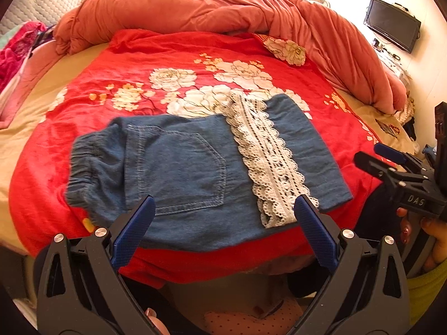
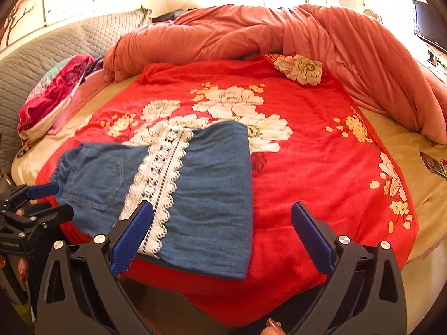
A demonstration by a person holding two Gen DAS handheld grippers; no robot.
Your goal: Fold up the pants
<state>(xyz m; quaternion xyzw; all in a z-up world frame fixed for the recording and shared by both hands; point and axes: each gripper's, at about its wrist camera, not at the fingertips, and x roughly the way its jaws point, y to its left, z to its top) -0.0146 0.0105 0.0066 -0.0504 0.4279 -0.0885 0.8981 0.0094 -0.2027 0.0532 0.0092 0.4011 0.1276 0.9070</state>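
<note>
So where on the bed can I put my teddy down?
The red flowered blanket is bare right of the folded denim pants, up to the rumpled orange duvet. A smaller bare strip lies between pants and duvet. The pink clothes pile crowds the left.

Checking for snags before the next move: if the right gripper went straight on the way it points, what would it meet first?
Probably the red floral blanket, just right of the folded denim pants. The right gripper is open and empty; its left finger overlaps the pants' lace strip, though depth is unclear.
</note>
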